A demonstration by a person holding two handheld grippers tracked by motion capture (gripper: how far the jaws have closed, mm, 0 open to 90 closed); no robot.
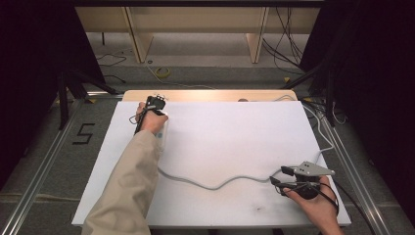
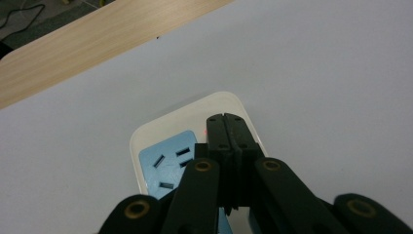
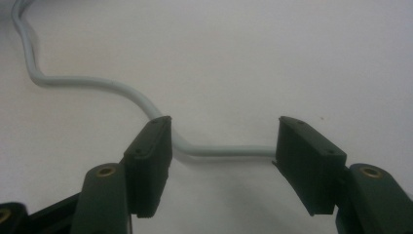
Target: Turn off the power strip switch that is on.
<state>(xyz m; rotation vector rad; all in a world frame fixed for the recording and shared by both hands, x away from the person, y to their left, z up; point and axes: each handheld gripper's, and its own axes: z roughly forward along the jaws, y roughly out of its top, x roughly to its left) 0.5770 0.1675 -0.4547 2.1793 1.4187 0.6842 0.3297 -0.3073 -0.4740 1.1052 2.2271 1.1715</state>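
A white power strip point(image 2: 170, 129) with a blue socket face point(image 2: 163, 168) lies on the white table top point(image 1: 235, 132) at the far left. My left gripper point(image 2: 226, 121) is shut, jaws pressed together, with its tip down on the strip's end beside a small red light point(image 2: 206, 131). In the high view a sleeved arm holds that left gripper point(image 1: 159, 112) over the power strip point(image 1: 164, 139). The strip's grey cable point(image 1: 210, 186) snakes across to the near right. There my right gripper point(image 1: 280, 175) stands open, and the cable point(image 3: 87, 83) runs across the gap between its jaws point(image 3: 224, 141) without being pinched.
A wooden table edge point(image 1: 210, 94) shows beyond the white top. Behind it are the floor with loose cables point(image 1: 164, 72), wooden shelf legs point(image 1: 139, 41) and dark stands at both sides. A "5" mark point(image 1: 84, 133) is on the floor at the left.
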